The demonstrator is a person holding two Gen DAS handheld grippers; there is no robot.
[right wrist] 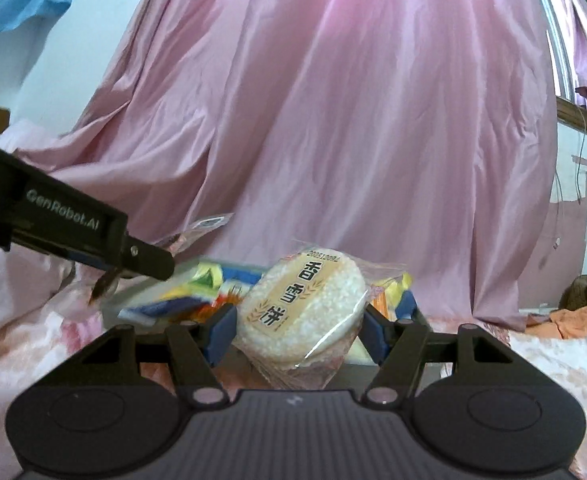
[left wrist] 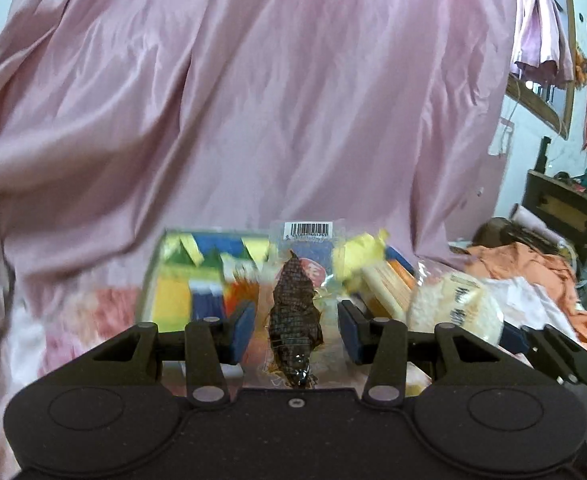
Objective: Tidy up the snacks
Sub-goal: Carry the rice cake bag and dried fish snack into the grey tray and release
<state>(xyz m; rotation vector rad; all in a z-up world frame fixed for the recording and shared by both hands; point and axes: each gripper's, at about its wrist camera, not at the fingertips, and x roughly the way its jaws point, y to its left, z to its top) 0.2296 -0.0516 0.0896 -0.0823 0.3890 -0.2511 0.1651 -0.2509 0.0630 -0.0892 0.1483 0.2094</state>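
My left gripper (left wrist: pixel 297 320) is shut on a clear packet (left wrist: pixel 293 308) holding a dark brown dried snack, barcode at its top edge. It hangs raised in front of a shallow box (left wrist: pixel 151 276) filled with several colourful snack packets (left wrist: pixel 197 280). My right gripper (right wrist: pixel 299 328) is shut on a round white rice cracker (right wrist: pixel 301 312) in a clear wrapper with printed characters, held above the same box (right wrist: pixel 133 296). In the right wrist view a left finger (right wrist: pixel 145 262) reaches in from the left, the dark snack (right wrist: pixel 105 286) dangling under it. The rice cracker (left wrist: pixel 453 308) also shows at the right of the left wrist view.
A pink curtain (right wrist: pixel 333 120) fills the background. The box rests on a pink floral bedcover (right wrist: pixel 33 340). Orange cloth (left wrist: pixel 533 272) is heaped at the right, with a dark wooden cabinet (left wrist: pixel 565 212) behind it.
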